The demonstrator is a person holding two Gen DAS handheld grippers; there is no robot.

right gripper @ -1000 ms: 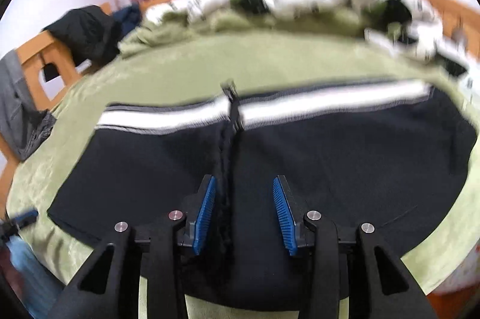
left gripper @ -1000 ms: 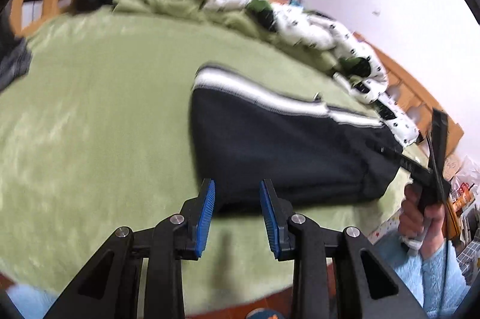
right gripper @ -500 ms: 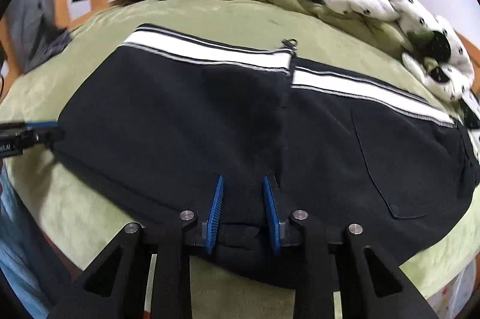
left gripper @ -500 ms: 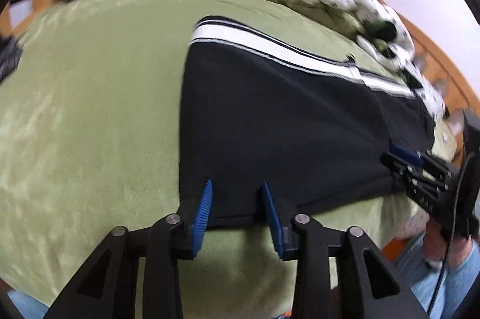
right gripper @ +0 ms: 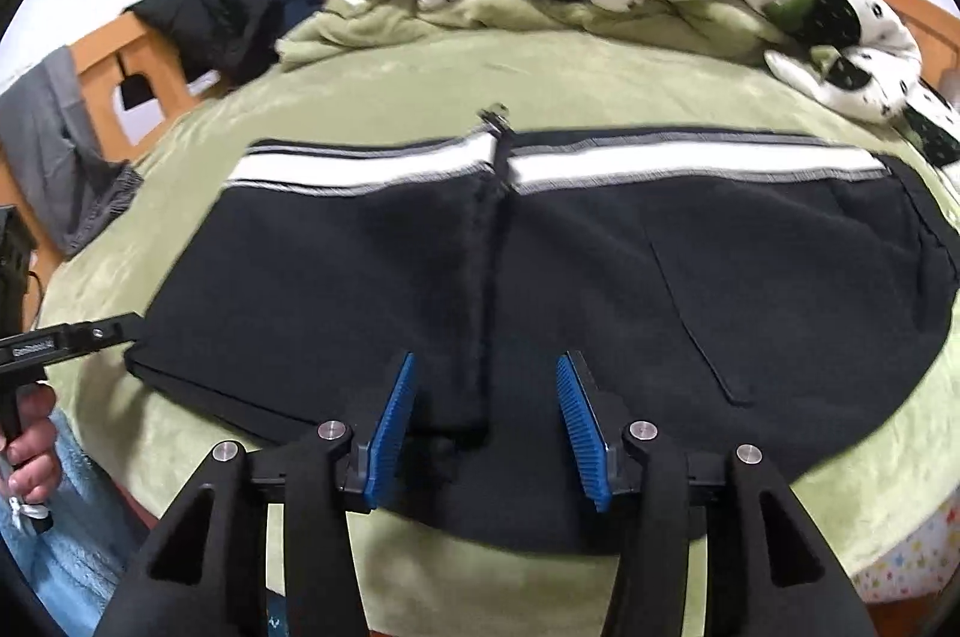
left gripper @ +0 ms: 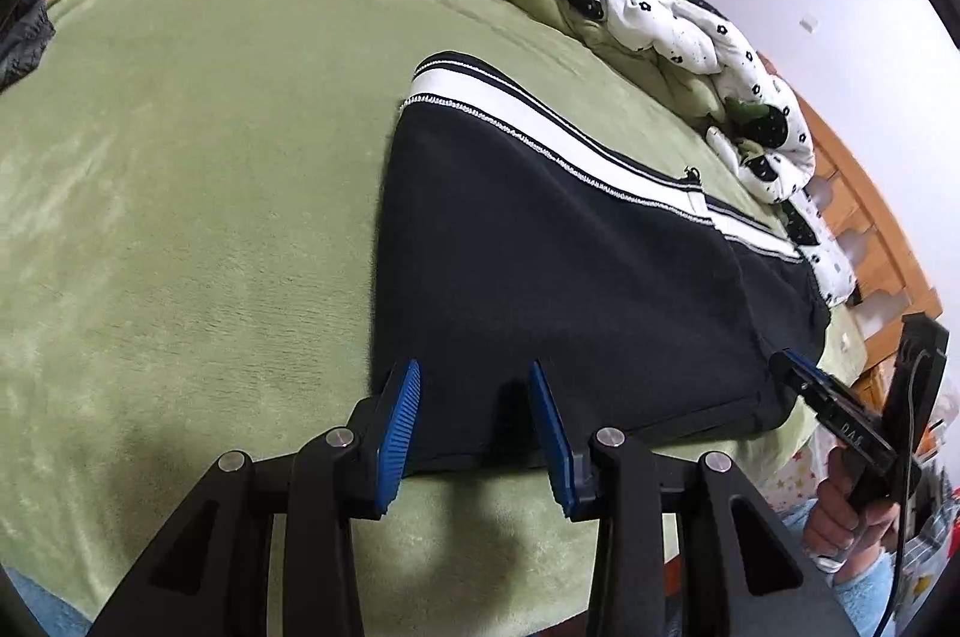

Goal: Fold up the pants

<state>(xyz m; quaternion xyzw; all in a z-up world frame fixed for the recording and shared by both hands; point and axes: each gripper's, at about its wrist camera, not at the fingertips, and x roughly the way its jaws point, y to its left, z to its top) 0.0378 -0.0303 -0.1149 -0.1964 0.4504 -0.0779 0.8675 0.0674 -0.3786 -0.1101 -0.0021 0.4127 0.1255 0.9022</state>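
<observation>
Both grippers are now spreading: the right gripper (right gripper: 486, 415), clamped before, and the left gripper (left gripper: 474, 424) are hovering with fingers apart over the near edge of the black pants (right gripper: 540, 265) on the green bed (left gripper: 180, 157).

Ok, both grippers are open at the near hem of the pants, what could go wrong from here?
1. The right gripper straddles the centre seam; it may pinch only the top layer of the pants.
2. The left gripper sits at the hem's corner and could grab the green blanket too.
</observation>
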